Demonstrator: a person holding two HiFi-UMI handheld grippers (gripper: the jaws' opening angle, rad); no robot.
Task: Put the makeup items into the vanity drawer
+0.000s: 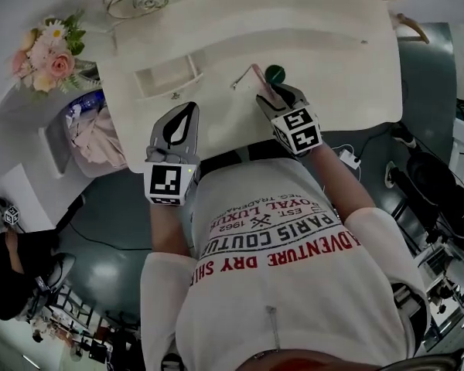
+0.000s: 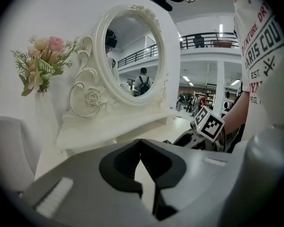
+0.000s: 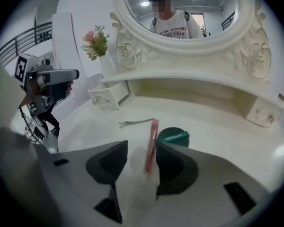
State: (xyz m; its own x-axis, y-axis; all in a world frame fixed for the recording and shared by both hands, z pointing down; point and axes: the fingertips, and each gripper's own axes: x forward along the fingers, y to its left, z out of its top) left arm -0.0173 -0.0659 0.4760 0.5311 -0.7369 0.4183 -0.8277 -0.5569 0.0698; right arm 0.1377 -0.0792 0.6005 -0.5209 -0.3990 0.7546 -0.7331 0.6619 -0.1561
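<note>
Directly between parted jaws of right gripper (image 3: 141,150): pink tube (image 3: 153,135), lengthwise ahead; left gripper (image 2: 141,144) closed, farther off.

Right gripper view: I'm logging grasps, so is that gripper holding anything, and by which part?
Nothing is gripped: the right gripper has its jaws apart, with the near end of the pink stick lying between them, close to one jaw.

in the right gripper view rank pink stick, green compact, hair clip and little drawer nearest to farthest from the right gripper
1. pink stick, between the open jaws
2. green compact, just beyond, right
3. hair clip, farther, left
4. little drawer, far left
</note>
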